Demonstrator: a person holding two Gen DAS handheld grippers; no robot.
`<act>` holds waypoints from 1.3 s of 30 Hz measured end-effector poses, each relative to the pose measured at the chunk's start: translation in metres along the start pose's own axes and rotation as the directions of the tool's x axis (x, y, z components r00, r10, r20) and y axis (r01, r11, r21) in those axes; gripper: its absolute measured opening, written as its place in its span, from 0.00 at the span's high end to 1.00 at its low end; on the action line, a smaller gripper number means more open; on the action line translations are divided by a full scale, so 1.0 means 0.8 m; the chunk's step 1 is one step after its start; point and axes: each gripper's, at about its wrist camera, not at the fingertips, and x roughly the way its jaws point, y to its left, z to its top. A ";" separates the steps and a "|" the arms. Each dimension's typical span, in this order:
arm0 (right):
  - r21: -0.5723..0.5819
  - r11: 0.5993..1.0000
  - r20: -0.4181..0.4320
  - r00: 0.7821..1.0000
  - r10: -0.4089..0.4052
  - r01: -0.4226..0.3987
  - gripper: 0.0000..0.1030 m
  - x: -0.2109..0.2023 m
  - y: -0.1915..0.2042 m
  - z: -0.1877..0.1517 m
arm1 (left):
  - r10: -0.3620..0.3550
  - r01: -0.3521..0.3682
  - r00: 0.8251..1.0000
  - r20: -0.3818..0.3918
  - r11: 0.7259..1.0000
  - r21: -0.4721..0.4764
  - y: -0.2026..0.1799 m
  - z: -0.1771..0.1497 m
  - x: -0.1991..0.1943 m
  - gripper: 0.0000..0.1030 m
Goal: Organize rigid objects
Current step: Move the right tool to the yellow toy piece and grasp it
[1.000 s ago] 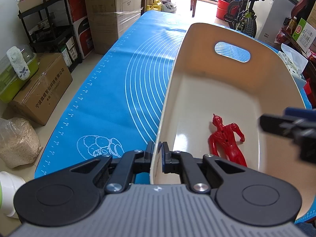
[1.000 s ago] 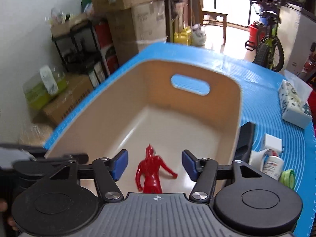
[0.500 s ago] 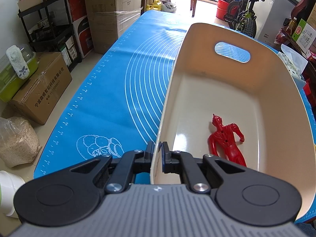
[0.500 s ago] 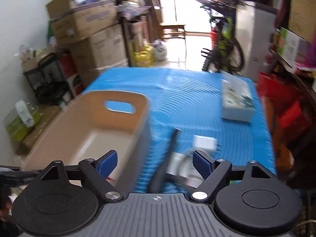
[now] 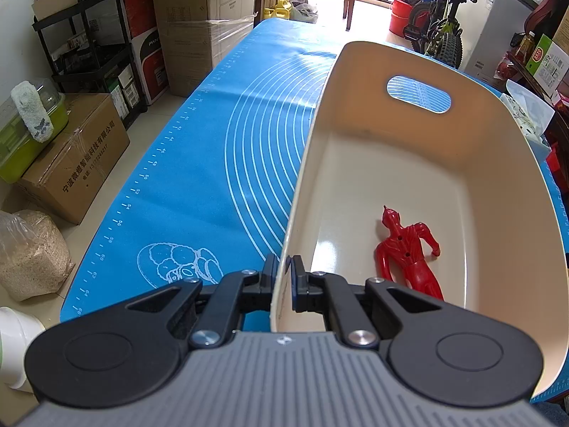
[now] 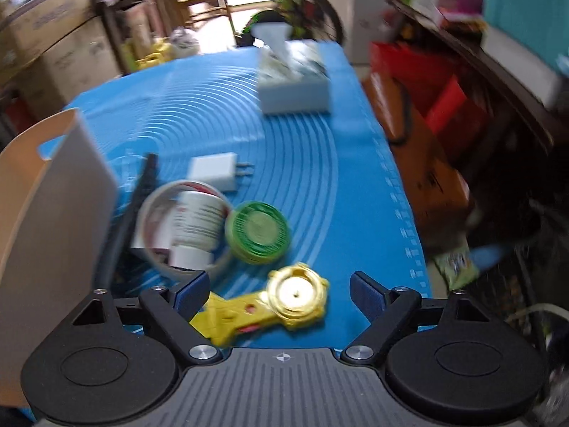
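Observation:
A cream bin stands on the blue mat, and a red toy figure lies on its floor. My left gripper is shut on the bin's near wall. In the right wrist view the bin's corner is at the left. My right gripper hangs above a yellow and gold toy. Its jaws are closing, the toy lies between them and the pads are clear of it. Beyond it lie a green disc, a white bottle inside a tape ring, a white charger and a black stick.
A tissue box sits at the far end of the mat. The mat's right edge drops to red and brown boxes on the floor. Cardboard boxes, shelves and a sack line the floor left of the table.
My right gripper left the bin and the red figure, swung right and down over the loose objects, and its jaws stand wider. The left gripper and the bin have not moved.

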 end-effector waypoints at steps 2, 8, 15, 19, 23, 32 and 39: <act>0.021 1.000 -0.007 1.000 -0.006 0.006 0.15 0.008 -0.005 -0.001 | -0.001 0.001 1.000 0.000 1.000 0.000 0.000 0.000 0.000 0.91; 0.066 0.997 -0.033 0.999 -0.042 0.044 0.18 0.028 -0.009 0.001 | 0.000 0.000 1.000 0.000 1.000 0.001 0.000 0.000 0.000 0.91; 0.100 0.990 -0.049 0.995 -0.092 0.096 0.19 0.040 0.002 -0.002 | -0.001 0.001 1.000 0.000 1.000 0.000 0.000 0.000 0.000 0.91; 0.154 0.979 -0.063 0.990 -0.126 0.134 0.20 0.039 0.009 -0.004 | -0.001 0.001 1.000 0.000 1.000 0.000 0.000 0.000 0.000 0.91; 0.188 0.966 -0.083 0.983 -0.164 0.177 0.20 0.040 0.018 -0.005 | -0.002 0.002 1.000 0.000 1.000 0.000 0.000 0.000 0.000 0.91; 0.192 0.961 -0.037 0.980 -0.197 0.200 0.46 0.031 0.028 -0.013 | -0.003 0.003 1.000 -0.001 1.000 -0.001 0.000 -0.001 0.001 0.91; 0.187 0.973 0.012 0.990 -0.140 0.135 0.48 0.021 0.014 -0.024 | -0.004 0.004 1.000 -0.001 1.000 -0.001 0.000 -0.001 0.001 0.91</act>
